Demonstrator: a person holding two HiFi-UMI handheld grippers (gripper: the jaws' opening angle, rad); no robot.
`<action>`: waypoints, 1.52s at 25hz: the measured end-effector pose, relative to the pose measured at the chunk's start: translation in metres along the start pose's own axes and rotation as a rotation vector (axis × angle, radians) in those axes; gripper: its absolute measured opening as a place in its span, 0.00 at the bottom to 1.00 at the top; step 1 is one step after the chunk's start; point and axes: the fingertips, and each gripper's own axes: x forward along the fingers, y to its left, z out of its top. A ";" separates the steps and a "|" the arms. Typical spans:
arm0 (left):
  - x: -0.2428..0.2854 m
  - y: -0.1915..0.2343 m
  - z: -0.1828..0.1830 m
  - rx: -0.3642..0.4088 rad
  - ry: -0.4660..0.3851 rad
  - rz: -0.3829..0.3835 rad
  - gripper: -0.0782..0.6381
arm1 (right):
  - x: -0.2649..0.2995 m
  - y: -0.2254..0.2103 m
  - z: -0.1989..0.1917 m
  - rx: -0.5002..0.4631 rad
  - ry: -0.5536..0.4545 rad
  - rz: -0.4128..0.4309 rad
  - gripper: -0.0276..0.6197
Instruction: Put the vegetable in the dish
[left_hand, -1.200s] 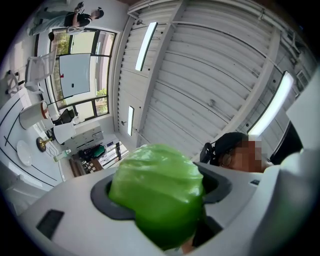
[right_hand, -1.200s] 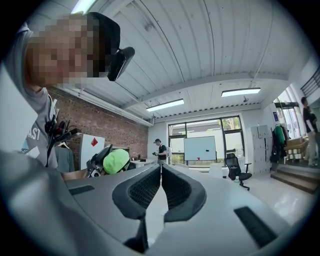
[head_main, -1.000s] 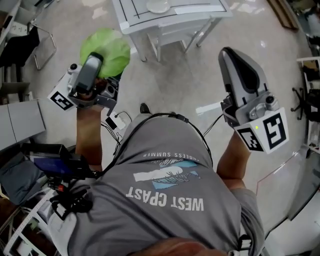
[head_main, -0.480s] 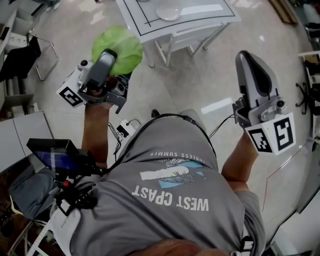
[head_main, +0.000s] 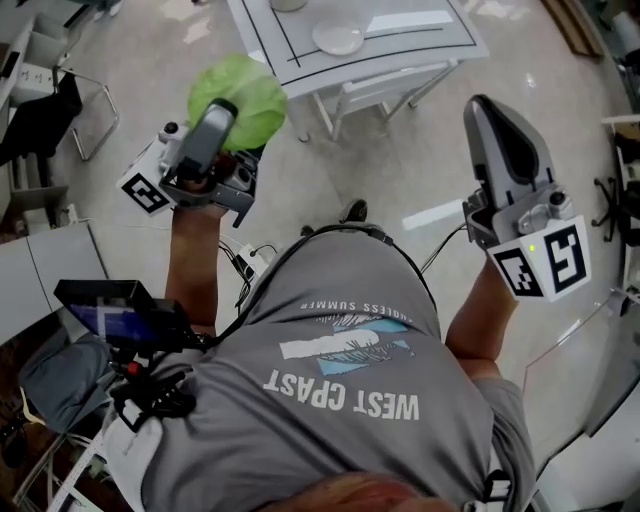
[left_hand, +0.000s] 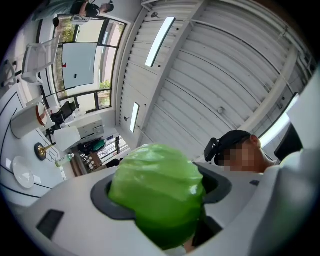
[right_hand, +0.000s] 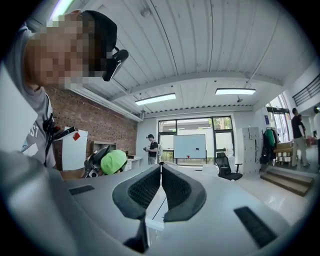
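Left gripper (head_main: 225, 112) keeps its grasp on the cabbage (head_main: 240, 85), raised ahead of us. Over the last second we have stepped closer, so the dish (head_main: 338, 38) on the worktop (head_main: 420, 40) shows more fully. Right gripper (head_main: 495, 120) stays clenched and empty.

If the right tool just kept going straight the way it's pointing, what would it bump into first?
Nothing close, it seems. The shut right tool points level across the room; first in line looks to be the far whiteboard, though depth is unclear.
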 end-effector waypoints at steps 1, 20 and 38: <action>-0.001 0.000 0.001 0.004 -0.001 0.001 0.59 | 0.002 0.001 -0.001 0.000 0.000 0.007 0.06; -0.014 0.015 0.001 -0.040 -0.029 0.054 0.59 | 0.010 0.009 -0.023 0.046 0.036 0.031 0.06; -0.006 0.011 -0.011 -0.052 0.028 -0.030 0.59 | -0.015 0.029 -0.012 -0.025 0.015 -0.048 0.06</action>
